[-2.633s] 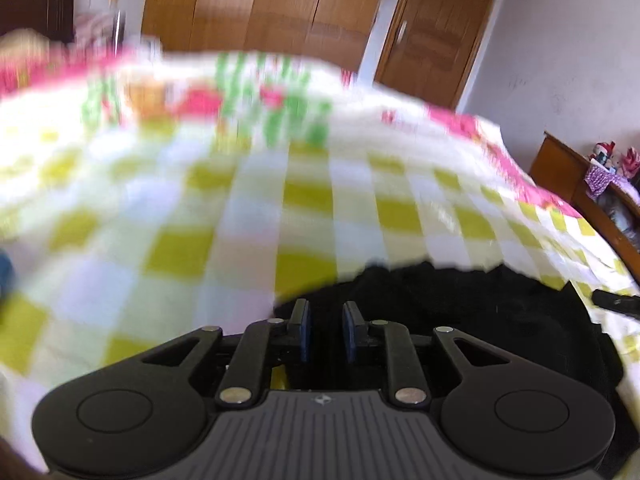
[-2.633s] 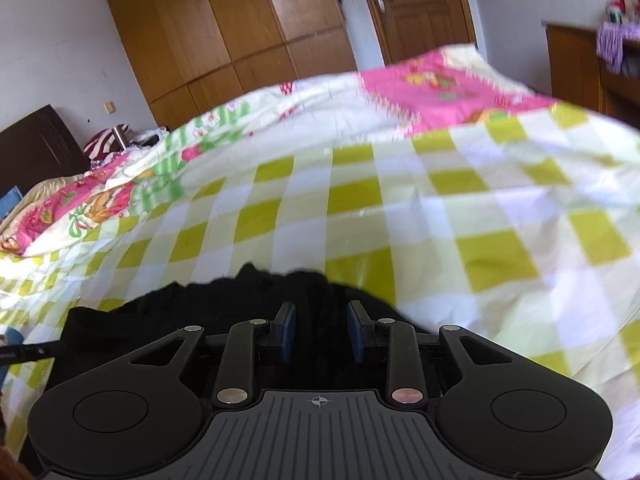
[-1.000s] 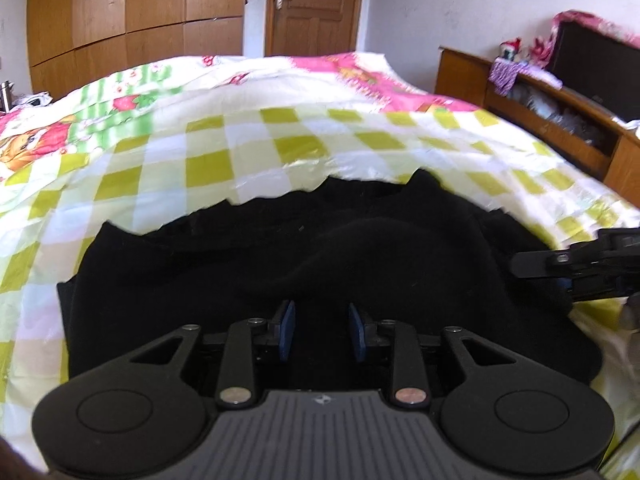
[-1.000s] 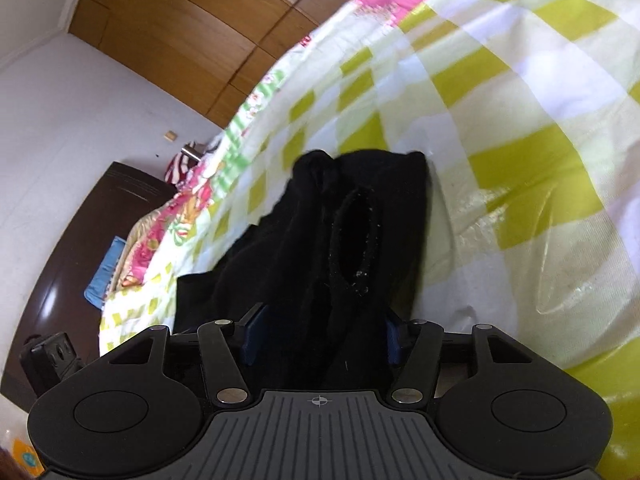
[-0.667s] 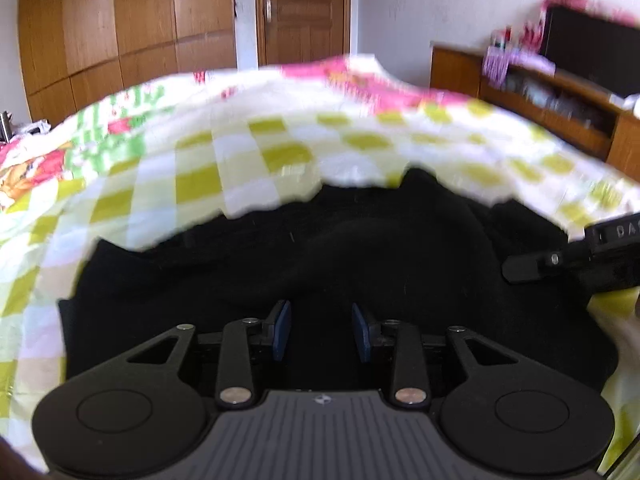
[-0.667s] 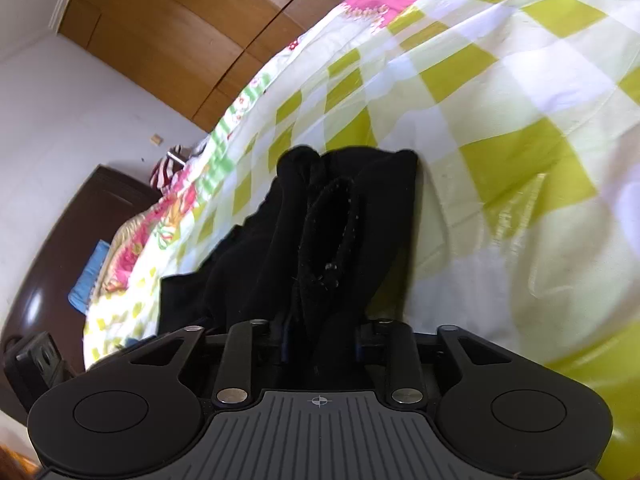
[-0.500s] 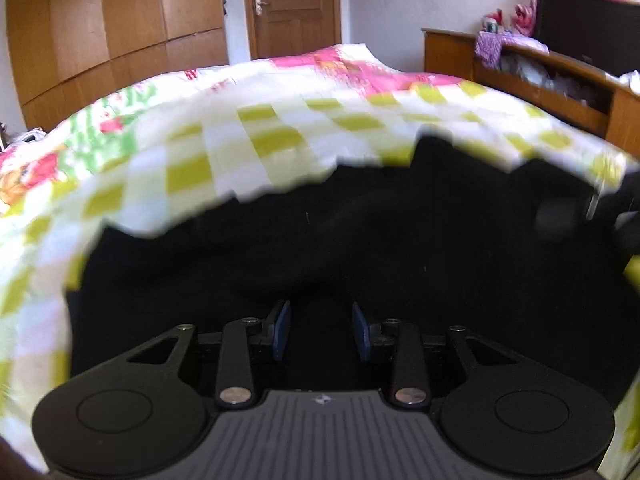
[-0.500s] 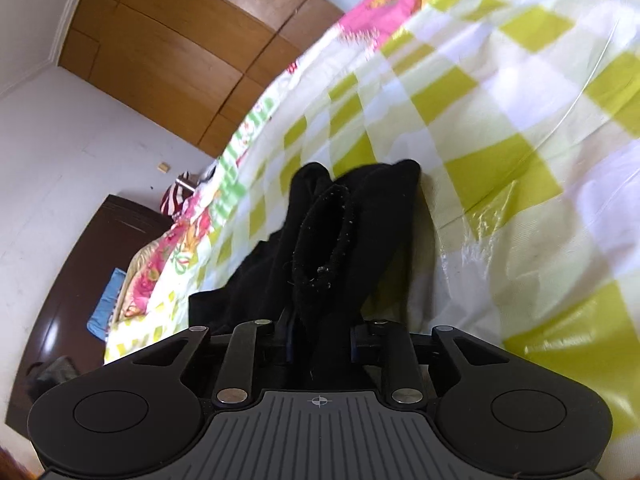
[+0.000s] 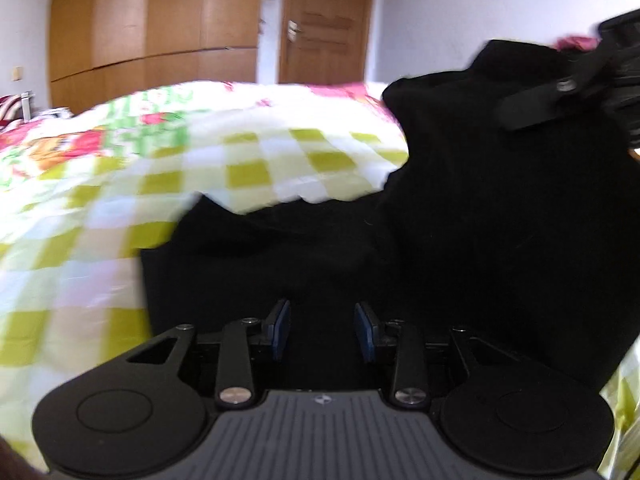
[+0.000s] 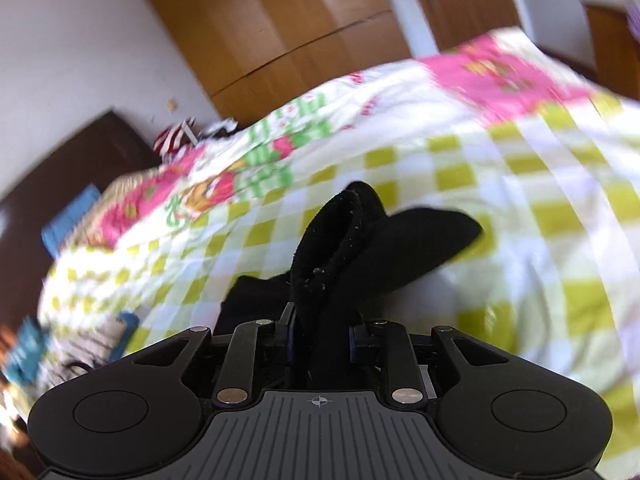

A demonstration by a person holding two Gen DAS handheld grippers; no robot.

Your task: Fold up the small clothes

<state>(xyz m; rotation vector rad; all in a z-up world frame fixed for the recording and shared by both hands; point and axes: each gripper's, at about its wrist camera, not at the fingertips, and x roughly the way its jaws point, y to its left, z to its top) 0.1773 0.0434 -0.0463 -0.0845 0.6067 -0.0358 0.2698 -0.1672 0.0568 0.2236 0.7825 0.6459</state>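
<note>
A black garment (image 9: 480, 220) lies on the checked quilt (image 9: 240, 168), its right side pulled up off the bed. My right gripper (image 10: 320, 340) is shut on a bunched fold of the black garment (image 10: 348, 248) and holds it raised over the bed. In the left wrist view one of the right gripper's fingers (image 9: 552, 96) shows at the upper right, against the lifted cloth. My left gripper (image 9: 322, 330) sits low over the garment's near part. Its jaws are opening, the blue pads (image 9: 280, 328) stand apart, and black cloth lies under the gap.
The quilt (image 10: 520, 200) covers a wide bed. A wooden wardrobe (image 9: 160, 28) and door (image 9: 324, 28) stand behind it. A dark headboard (image 10: 60, 168) is at the left. Grey striped and blue cloth (image 10: 92, 340) lies near the bed's left edge.
My right gripper closed on the garment's edge and rose, rolling level, lifting that side off the quilt. The left gripper's pads spread slightly and its view shifted sideways.
</note>
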